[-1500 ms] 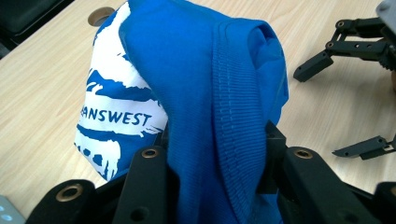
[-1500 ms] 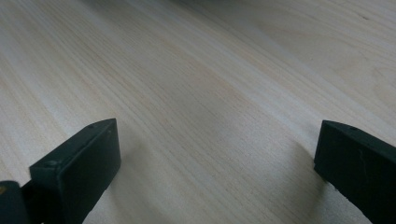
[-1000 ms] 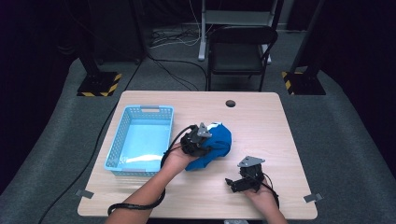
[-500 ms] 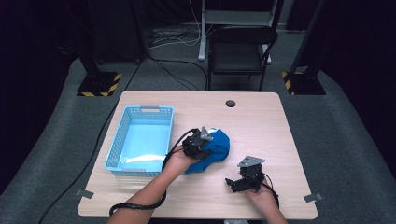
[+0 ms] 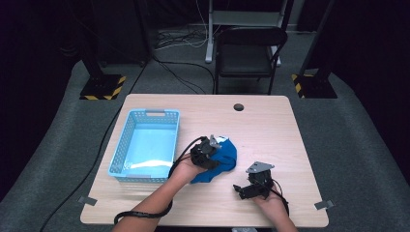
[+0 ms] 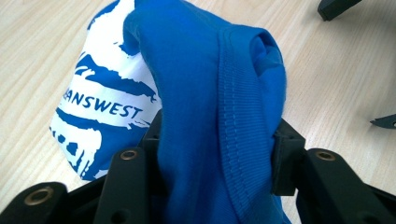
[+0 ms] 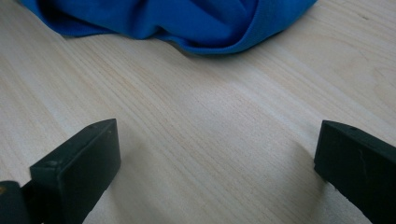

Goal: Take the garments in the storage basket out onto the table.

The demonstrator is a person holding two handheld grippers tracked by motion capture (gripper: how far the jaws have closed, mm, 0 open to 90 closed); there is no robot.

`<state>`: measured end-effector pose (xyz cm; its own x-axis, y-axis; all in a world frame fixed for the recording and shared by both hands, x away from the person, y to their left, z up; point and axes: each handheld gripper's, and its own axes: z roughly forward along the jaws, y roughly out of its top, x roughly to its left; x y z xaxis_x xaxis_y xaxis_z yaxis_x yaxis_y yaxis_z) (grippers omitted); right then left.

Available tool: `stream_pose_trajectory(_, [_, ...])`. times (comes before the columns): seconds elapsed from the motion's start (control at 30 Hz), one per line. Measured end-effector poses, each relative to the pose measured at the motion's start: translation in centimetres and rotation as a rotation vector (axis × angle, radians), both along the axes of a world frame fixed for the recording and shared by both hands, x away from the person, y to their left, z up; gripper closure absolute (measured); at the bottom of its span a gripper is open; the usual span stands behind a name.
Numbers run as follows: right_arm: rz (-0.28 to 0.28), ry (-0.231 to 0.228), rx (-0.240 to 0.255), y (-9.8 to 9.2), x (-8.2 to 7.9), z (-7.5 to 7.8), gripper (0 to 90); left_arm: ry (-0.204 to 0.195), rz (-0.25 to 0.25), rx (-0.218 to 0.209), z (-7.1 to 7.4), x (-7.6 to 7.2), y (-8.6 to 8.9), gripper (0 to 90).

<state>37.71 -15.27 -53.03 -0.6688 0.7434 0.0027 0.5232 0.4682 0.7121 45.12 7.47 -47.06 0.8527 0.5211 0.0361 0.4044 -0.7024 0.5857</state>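
Note:
A blue T-shirt [image 5: 226, 159] with a white print lies bunched on the wooden table [image 5: 270, 125], right of the basket. My left gripper [image 5: 216, 147] sits low over it. In the left gripper view a ribbed fold of the shirt [image 6: 210, 93] lies between the jaws of the left gripper [image 6: 217, 149], which have just been opening; the cloth sits loosely in the gap. My right gripper [image 5: 240, 189] rests near the table's front edge, apart from the shirt. In its own view the right gripper [image 7: 217, 154] stands open over bare wood, the shirt's hem [image 7: 187, 18] ahead.
A light blue plastic basket [image 5: 145, 113] stands on the table's left side. A cable hole [image 5: 238, 107] marks the far edge. A black chair [image 5: 246, 53] and stand bases sit beyond the table. The right gripper's jaw tips [image 6: 336, 7] show far off in the left gripper view.
My left gripper has sunk a little with the shirt, which now rests lower on the table. The right gripper has stayed in place.

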Motion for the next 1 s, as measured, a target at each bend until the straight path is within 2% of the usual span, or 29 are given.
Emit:
stream_pose_trajectory(0.2, [0.000,0.000,0.001,0.0,0.0,0.0,0.0,0.009,0.014,-0.007,-0.2,0.1,0.1,47.2])
stream_pose_trajectory(0.3, [0.000,0.000,0.001,0.0,0.0,0.0,0.0,0.004,0.030,-0.003,-0.2,0.2,0.1,39.9])
stream_pose_trajectory(0.33, [0.000,0.000,0.001,0.0,0.0,0.0,0.0,0.000,0.040,-0.002,-0.1,0.3,0.2,34.8])
stream_pose_trajectory(0.4, [0.000,0.001,0.001,0.0,0.0,0.0,0.0,0.001,0.051,-0.024,0.1,0.3,0.5,29.4])
stream_pose_trajectory(0.67, [0.000,0.001,0.002,0.0,0.0,0.0,0.0,-0.014,0.044,-0.048,1.2,-0.1,1.0,22.3])
stream_pose_trajectory(0.83, [0.000,0.000,0.001,0.0,0.0,0.0,0.0,-0.031,0.039,-0.058,1.6,-0.4,1.3,15.1])
stream_pose_trajectory(1.0, [-0.001,0.001,0.002,0.0,0.0,0.0,0.0,-0.049,0.029,-0.066,1.7,-0.6,1.7,11.4])
